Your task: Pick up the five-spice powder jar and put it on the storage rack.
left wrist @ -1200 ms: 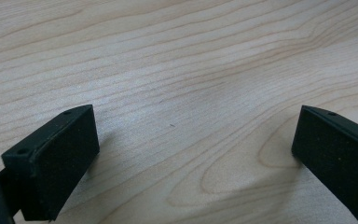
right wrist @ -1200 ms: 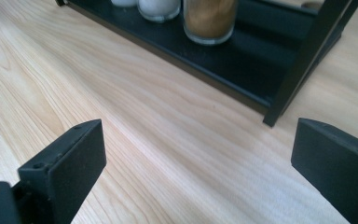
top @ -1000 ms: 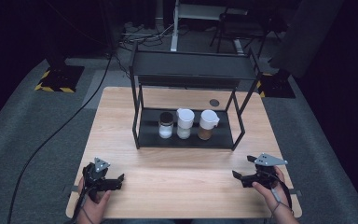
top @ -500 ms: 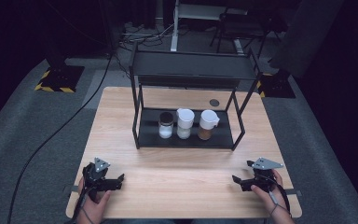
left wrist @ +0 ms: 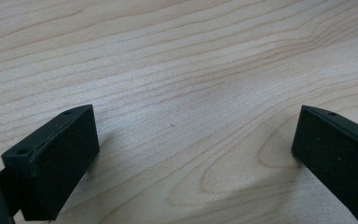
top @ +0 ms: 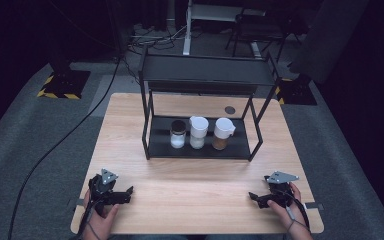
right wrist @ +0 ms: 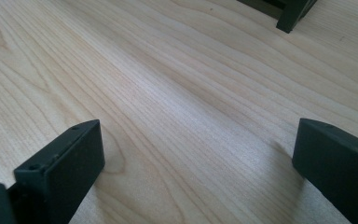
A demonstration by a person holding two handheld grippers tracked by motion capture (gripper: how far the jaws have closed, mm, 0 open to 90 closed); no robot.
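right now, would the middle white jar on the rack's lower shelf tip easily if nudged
Probably somewhat: the middle white jar looks tall and narrow. The neighbours, a dark-lidded jar and a brown-filled jar, stand close, so it might knock them. Likely rigid, possibly smooth.

Three jars stand upright in a row on my rack's lower shelf (top: 155, 135), well apart from both my hands. At the left of the row is a black-lidded jar (top: 178, 134) with white contents; touching or just beside it, in the middle, stands a taller white-lidded jar (top: 198, 132) with pale contents. At the right, with a small gap, is a white-lidded jar (top: 223, 133) holding something brown.
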